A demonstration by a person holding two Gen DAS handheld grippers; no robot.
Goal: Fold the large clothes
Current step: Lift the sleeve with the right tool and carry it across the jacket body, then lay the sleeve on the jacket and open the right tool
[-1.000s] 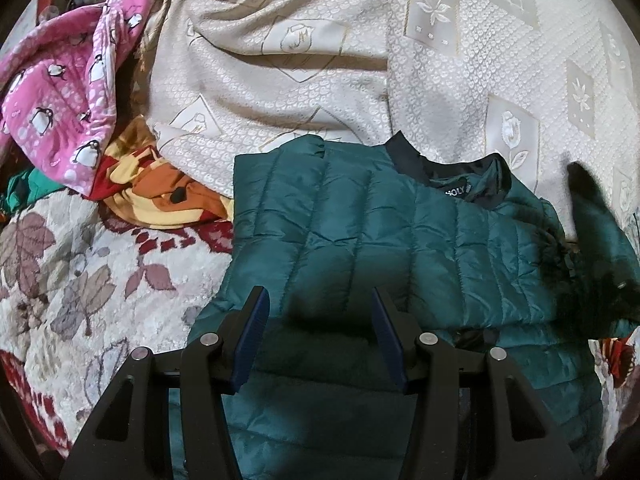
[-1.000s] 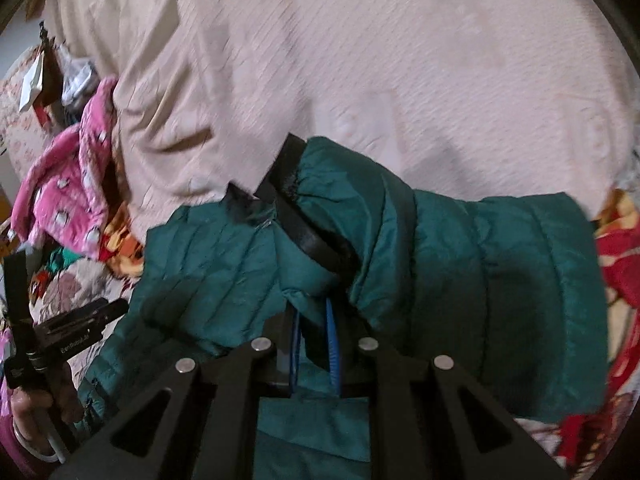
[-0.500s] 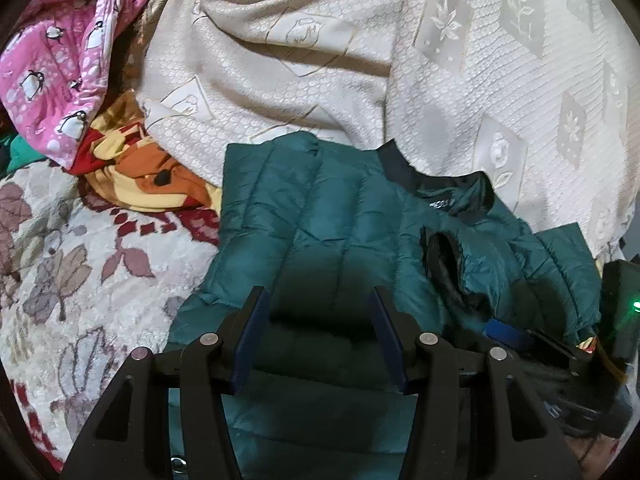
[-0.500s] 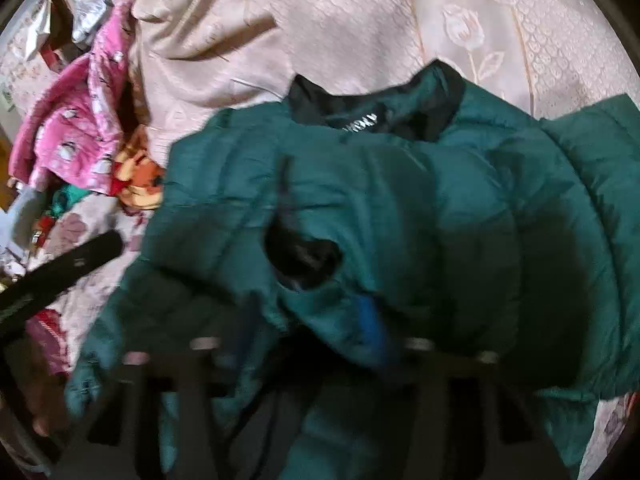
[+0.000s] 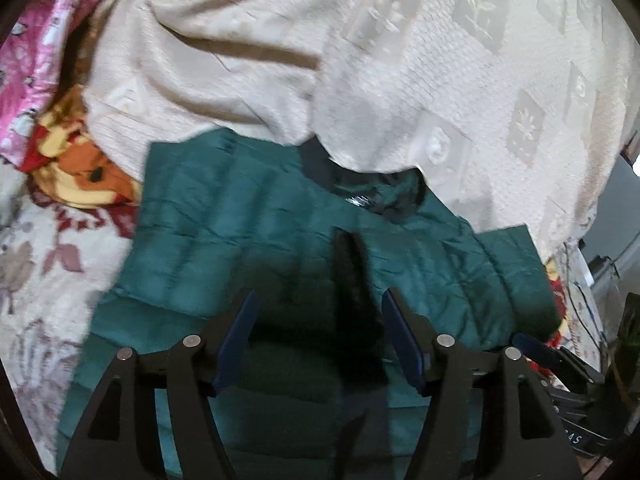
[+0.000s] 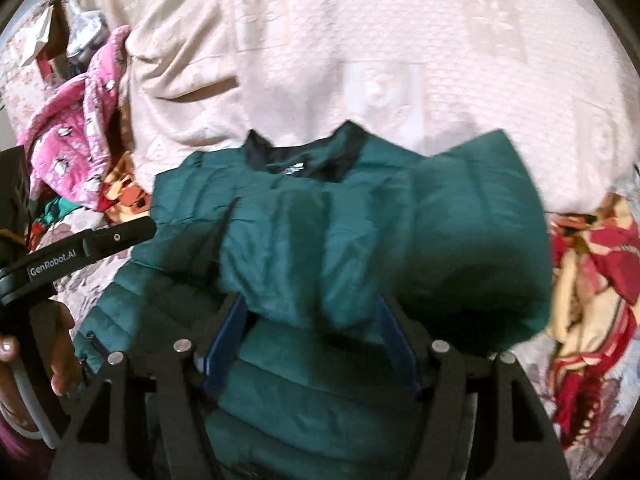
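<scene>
A dark green quilted jacket (image 5: 224,236) lies on the bed, dark collar (image 5: 372,184) at the far side. Its right sleeve (image 5: 460,280) is folded across the body, its black cuff (image 5: 352,276) near the middle. My left gripper (image 5: 320,316) is open and empty, just above the jacket's lower body. In the right wrist view the jacket (image 6: 280,240) fills the middle, the folded sleeve (image 6: 472,248) bulging at right. My right gripper (image 6: 312,320) is open, its jaws either side of the sleeve's end, holding nothing. The left gripper (image 6: 80,256) shows at the left edge.
A cream patterned bedspread (image 5: 400,60) covers the far side of the bed. A pink penguin-print garment (image 5: 28,52) and an orange-yellow cloth (image 5: 80,152) lie at the left. A floral blanket (image 5: 36,260) lies under the jacket. A red-yellow cloth (image 6: 592,280) lies at the right.
My right gripper carried the sleeve across the jacket's body, opened and let it go, then drew back. My left gripper stayed open over the lower body, shifting slightly.
</scene>
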